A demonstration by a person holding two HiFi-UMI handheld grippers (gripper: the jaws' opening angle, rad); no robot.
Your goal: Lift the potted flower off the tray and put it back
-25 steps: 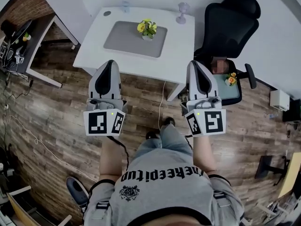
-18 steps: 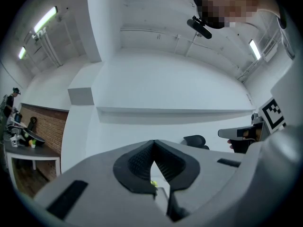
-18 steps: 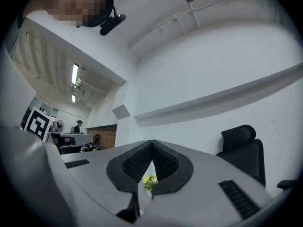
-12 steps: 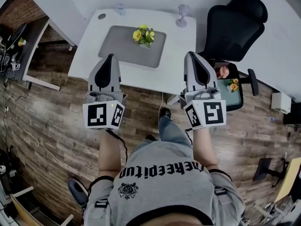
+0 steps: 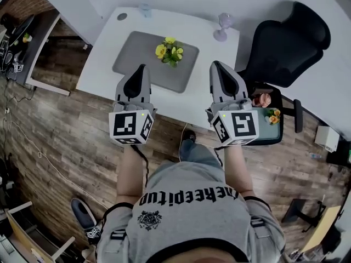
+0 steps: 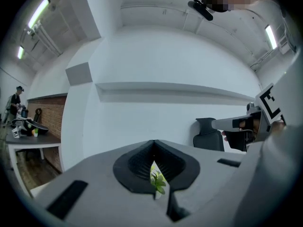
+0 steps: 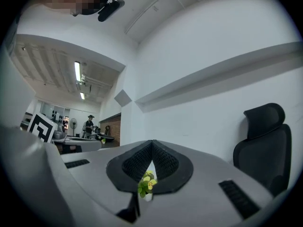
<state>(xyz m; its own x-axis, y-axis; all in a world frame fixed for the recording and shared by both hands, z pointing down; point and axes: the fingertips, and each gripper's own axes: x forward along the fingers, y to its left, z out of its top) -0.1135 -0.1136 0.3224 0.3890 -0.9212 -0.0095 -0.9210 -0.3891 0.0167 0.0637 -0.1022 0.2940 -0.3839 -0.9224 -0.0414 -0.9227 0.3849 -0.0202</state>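
The potted flower [image 5: 170,51], yellow blooms over green leaves in a small white pot, stands on the grey tray [image 5: 137,59] on the white table [image 5: 104,53]. My left gripper [image 5: 142,68] is shut and empty, its tip over the tray's near edge, left of the pot. My right gripper [image 5: 215,64] is also shut and empty, over the table right of the tray. Both point level toward the wall. The flower [image 6: 157,181] shows through the slit below the left gripper [image 6: 154,143] tips. The right gripper [image 7: 152,143] view also shows the flower [image 7: 146,185] that way.
A black office chair [image 5: 288,48] stands right of the table, with a small seat holding orange flowers [image 5: 270,115] beside it. A purple goblet [image 5: 222,26] and a clear glass [image 5: 144,9] stand at the table's far edge. Another desk [image 5: 22,43] is at the left.
Both grippers have come forward from over the wooden floor to over the table's near part. The table and flower appear closer. The jaws stayed shut.
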